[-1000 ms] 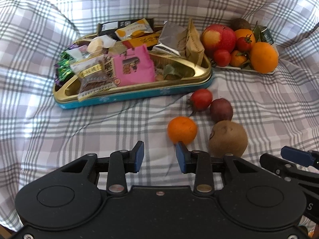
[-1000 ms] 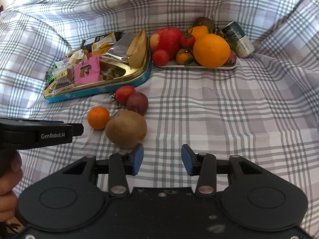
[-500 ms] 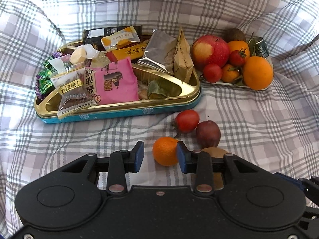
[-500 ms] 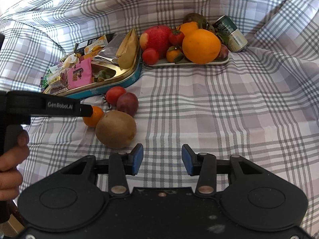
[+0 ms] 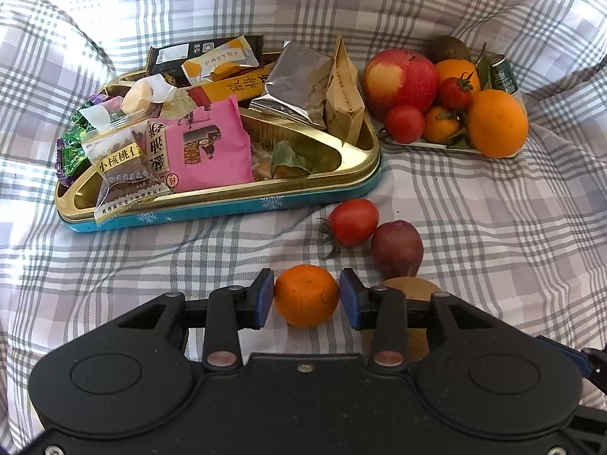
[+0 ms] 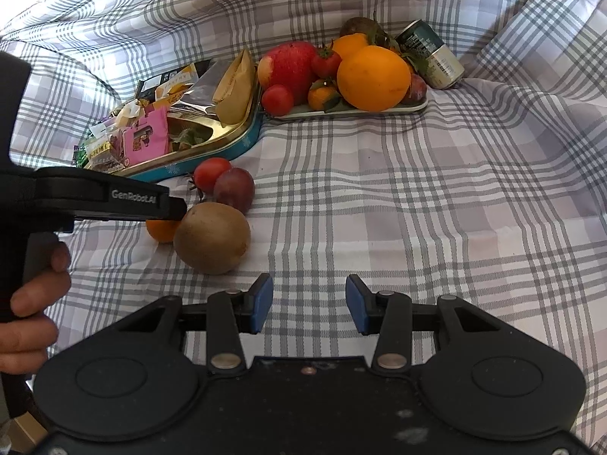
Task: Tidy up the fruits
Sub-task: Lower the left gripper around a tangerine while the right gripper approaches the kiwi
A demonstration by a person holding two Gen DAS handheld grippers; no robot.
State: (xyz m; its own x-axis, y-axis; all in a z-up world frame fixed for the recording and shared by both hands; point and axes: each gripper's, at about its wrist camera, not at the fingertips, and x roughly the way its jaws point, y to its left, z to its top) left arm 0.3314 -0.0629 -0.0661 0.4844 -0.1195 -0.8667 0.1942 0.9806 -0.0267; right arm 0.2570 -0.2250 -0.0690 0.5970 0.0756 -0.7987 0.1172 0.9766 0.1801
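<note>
Left gripper (image 5: 306,295) advanced since a second ago; now straddling mandarin (image 5: 305,295), jaws spread, not yet clamped. Pickup imminent. Right gripper (image 6: 308,305) agape, empty.

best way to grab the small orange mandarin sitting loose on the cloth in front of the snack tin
Grip the mandarin across its widest middle, one pad on each side. It is round and sits low on the cloth, so a level approach from the near side suits it. The left claw is already lined up so, open with a pad close on either side; the kiwi lies close on the right.
</note>
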